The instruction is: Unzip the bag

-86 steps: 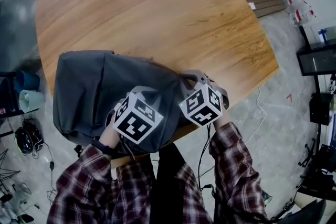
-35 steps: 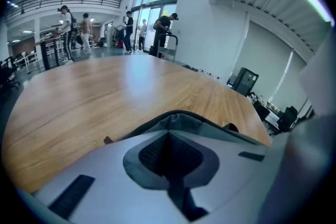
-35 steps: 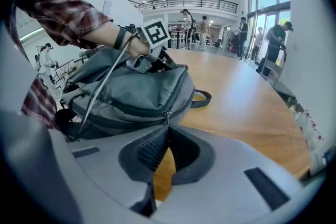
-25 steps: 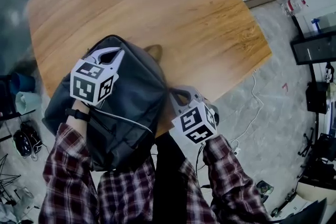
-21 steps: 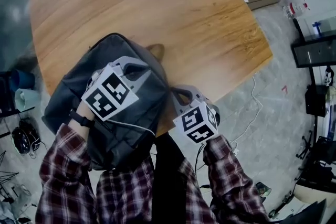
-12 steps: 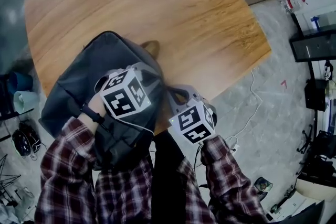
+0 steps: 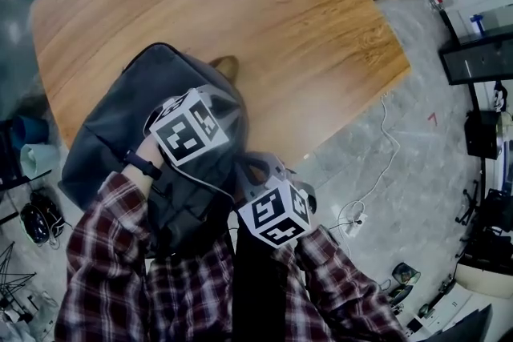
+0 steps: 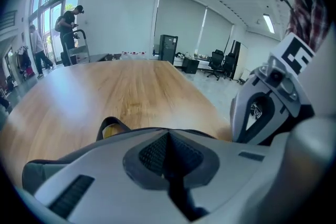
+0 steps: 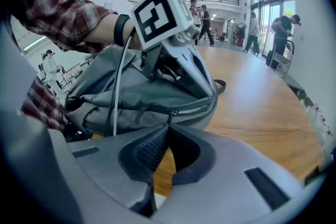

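At the near left corner of the wooden table (image 7: 240, 4) lay the dark grey bag (image 7: 112, 116), its carry loop (image 7: 224, 66) pointing toward the table's middle. What print I could make out was on the two cubes: bold black-and-white square markers (image 7: 187, 134), one cube per gripper. The left gripper (image 8: 169, 136) rested on top of the bag with its fingers pressed together, nothing showing between them. The right gripper (image 9: 168, 124) sat low by the near edge at the bag's right side, its tips pinching the small zipper pull (image 9: 170, 113). A white cord (image 9: 118, 81) trailed across the bag, part-covering its side. Several people (image 8: 67, 23) stood by the far windows, and a pale cable (image 7: 377, 164) snaked over the floor past the table's right edge.
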A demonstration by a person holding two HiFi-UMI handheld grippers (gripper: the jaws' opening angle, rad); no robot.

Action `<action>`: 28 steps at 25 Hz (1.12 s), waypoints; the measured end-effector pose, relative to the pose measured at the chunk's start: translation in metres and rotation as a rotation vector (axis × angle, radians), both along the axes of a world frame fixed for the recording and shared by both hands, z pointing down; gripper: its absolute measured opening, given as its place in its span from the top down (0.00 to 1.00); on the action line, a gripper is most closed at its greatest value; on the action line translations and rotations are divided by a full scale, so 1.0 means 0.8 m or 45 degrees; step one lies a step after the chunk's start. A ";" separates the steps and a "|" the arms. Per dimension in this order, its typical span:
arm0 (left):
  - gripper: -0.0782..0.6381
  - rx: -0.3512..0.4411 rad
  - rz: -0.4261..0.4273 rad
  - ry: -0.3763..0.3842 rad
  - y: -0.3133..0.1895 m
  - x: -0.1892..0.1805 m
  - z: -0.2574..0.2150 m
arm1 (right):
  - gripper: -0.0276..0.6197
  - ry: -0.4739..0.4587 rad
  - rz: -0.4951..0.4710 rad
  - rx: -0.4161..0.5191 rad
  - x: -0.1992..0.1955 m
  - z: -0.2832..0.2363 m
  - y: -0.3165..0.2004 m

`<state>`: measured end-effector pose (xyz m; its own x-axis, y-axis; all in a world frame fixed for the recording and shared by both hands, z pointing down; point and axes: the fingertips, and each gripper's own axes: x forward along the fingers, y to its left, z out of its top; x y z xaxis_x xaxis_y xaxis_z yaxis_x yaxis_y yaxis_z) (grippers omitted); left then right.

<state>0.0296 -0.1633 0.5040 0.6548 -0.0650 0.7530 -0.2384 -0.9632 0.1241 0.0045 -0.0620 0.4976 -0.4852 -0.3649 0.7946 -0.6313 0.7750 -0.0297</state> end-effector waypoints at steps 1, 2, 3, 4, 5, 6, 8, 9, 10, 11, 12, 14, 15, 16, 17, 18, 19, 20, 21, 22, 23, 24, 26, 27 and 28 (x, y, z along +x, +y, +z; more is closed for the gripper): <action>0.88 -0.004 -0.007 -0.002 -0.002 0.001 0.001 | 0.94 0.007 -0.013 0.002 -0.003 0.000 0.003; 0.88 -0.009 -0.014 -0.001 -0.003 0.001 0.003 | 0.94 0.012 -0.025 0.004 -0.006 -0.001 0.006; 0.88 -0.019 -0.020 -0.002 -0.003 0.001 0.003 | 0.94 0.016 -0.035 0.005 -0.009 -0.001 0.009; 0.88 -0.033 -0.026 -0.006 -0.003 0.001 0.004 | 0.94 0.016 -0.045 0.008 -0.011 -0.002 0.012; 0.88 -0.045 -0.031 -0.010 -0.003 0.000 0.004 | 0.94 0.015 -0.055 0.010 -0.013 -0.004 0.014; 0.88 -0.053 -0.035 -0.012 -0.003 -0.001 0.004 | 0.94 0.015 -0.064 0.013 -0.016 -0.005 0.017; 0.88 -0.060 -0.040 -0.010 -0.003 -0.002 0.003 | 0.94 0.020 -0.085 0.021 -0.020 -0.006 0.022; 0.88 -0.059 -0.042 -0.009 -0.003 -0.003 0.003 | 0.94 0.023 -0.093 0.026 -0.022 -0.006 0.023; 0.88 -0.055 -0.046 -0.007 -0.003 -0.004 0.003 | 0.94 0.023 -0.094 0.029 -0.024 -0.006 0.024; 0.88 -0.050 -0.050 -0.006 -0.003 -0.005 0.003 | 0.94 0.018 -0.087 0.028 -0.025 -0.005 0.025; 0.88 -0.040 -0.055 -0.003 -0.003 -0.005 0.003 | 0.94 0.011 -0.070 0.022 -0.025 -0.004 0.025; 0.88 -0.013 -0.069 0.004 -0.003 -0.004 0.001 | 0.94 -0.012 -0.004 -0.005 -0.022 -0.001 0.022; 0.88 -0.001 -0.083 0.008 -0.003 -0.003 0.000 | 0.94 -0.029 0.039 -0.011 -0.018 -0.003 0.019; 0.88 0.005 -0.107 0.012 -0.002 -0.003 -0.003 | 0.94 -0.048 0.078 -0.007 -0.014 -0.007 0.016; 0.88 0.005 -0.145 0.018 -0.001 -0.006 -0.006 | 0.94 -0.067 0.107 -0.001 -0.010 -0.013 0.014; 0.88 0.001 -0.194 0.030 0.000 -0.009 -0.011 | 0.94 -0.084 0.126 -0.001 -0.006 -0.018 0.015; 0.88 -0.003 -0.254 0.053 0.002 -0.014 -0.017 | 0.94 -0.096 0.142 -0.004 -0.001 -0.022 0.016; 0.88 -0.008 -0.322 0.088 0.004 -0.019 -0.025 | 0.94 -0.106 0.161 -0.005 0.004 -0.027 0.016; 0.88 -0.014 -0.395 0.136 0.007 -0.025 -0.035 | 0.94 -0.117 0.184 0.003 0.011 -0.034 0.015; 0.88 -0.020 -0.471 0.191 0.012 -0.029 -0.047 | 0.94 -0.134 0.210 0.015 0.018 -0.043 0.012; 0.88 -0.023 -0.547 0.249 0.016 -0.033 -0.061 | 0.94 -0.159 0.239 0.027 0.024 -0.054 0.009; 0.88 -0.022 -0.622 0.307 0.022 -0.038 -0.077 | 0.94 -0.189 0.266 0.040 0.030 -0.068 0.006; 0.88 -0.008 -0.753 0.407 0.035 -0.046 -0.113 | 0.94 -0.242 0.302 0.076 0.037 -0.097 0.000; 0.88 0.003 -0.802 0.445 0.043 -0.049 -0.130 | 0.94 -0.266 0.310 0.099 0.038 -0.112 -0.003; 0.88 0.018 -0.840 0.476 0.050 -0.052 -0.148 | 0.94 -0.291 0.315 0.123 0.039 -0.127 -0.007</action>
